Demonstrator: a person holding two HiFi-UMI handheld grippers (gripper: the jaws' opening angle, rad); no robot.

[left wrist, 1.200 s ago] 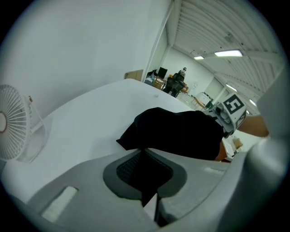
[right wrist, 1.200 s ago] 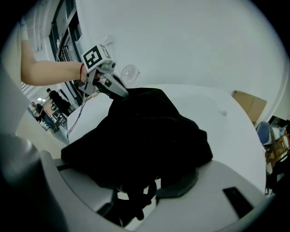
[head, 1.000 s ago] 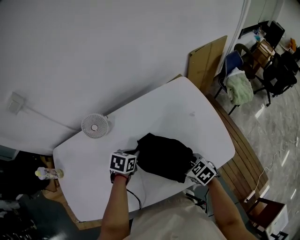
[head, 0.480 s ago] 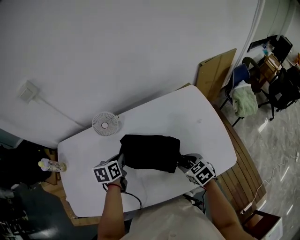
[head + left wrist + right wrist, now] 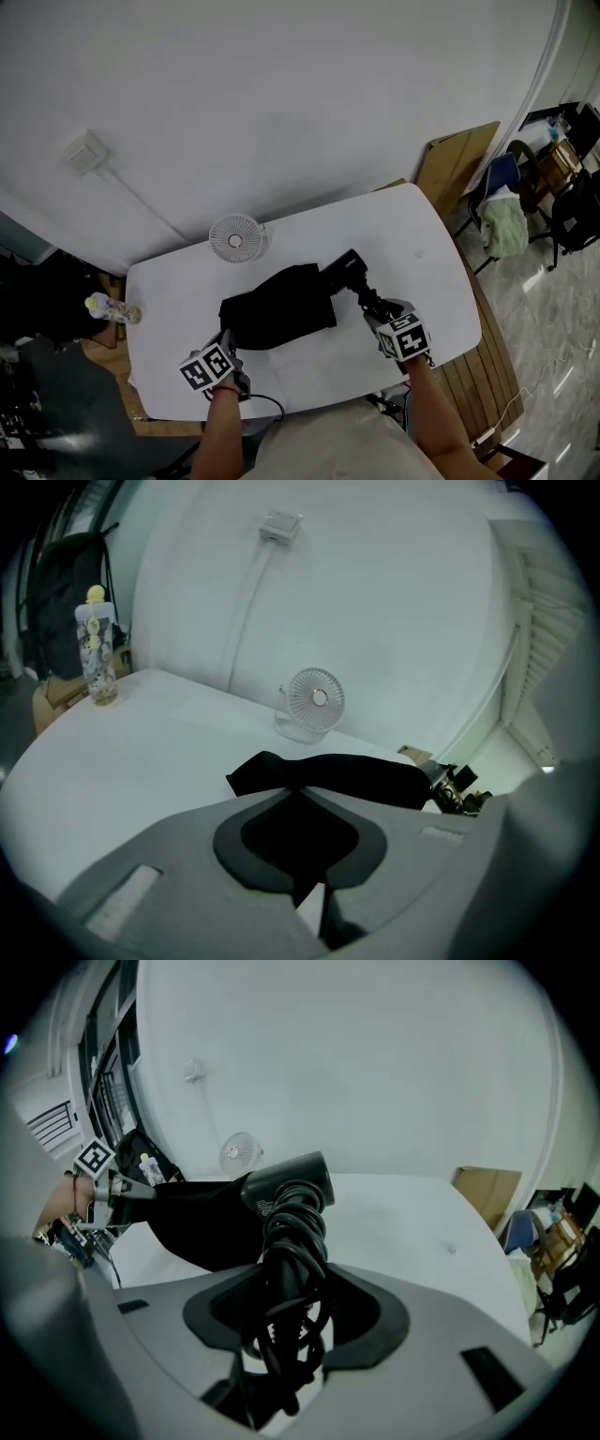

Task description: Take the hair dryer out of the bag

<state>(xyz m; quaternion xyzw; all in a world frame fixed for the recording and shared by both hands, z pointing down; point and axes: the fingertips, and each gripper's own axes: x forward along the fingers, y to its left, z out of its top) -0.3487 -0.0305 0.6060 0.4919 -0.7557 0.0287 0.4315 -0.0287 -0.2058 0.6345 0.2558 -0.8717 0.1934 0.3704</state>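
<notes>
The right gripper (image 5: 286, 1330) has its fingers (image 5: 375, 1321) spread wide around the dryer's (image 5: 286, 1190) handle, which is thick with wound cord (image 5: 292, 1241); the pads press on that bundle. From the fingers the handle runs straight ahead and up to the barrel. The barrel lies crosswise, and its far end points left at the bag (image 5: 197, 1218).

In the head view the dryer (image 5: 345, 267) sits just above the worktop (image 5: 403, 234), clear of the bag's (image 5: 277, 314) mouth along most of its length. Whether the barrel's tip is inside the cloth I cannot tell.

The left gripper (image 5: 300, 836) has its fingers (image 5: 234, 841) pressed together on a fold of the bag (image 5: 347, 775), at the end farthest from the dryer.

So the line that matters runs from the left gripper (image 5: 228, 345), through the limp bag, to the dryer and the right gripper (image 5: 372, 302). The right hand is the nearer one and already has the dryer. I judge that pulling it on to the right, away from the pinned bag, would free the dryer. The loose cord could snag the cloth.
</notes>
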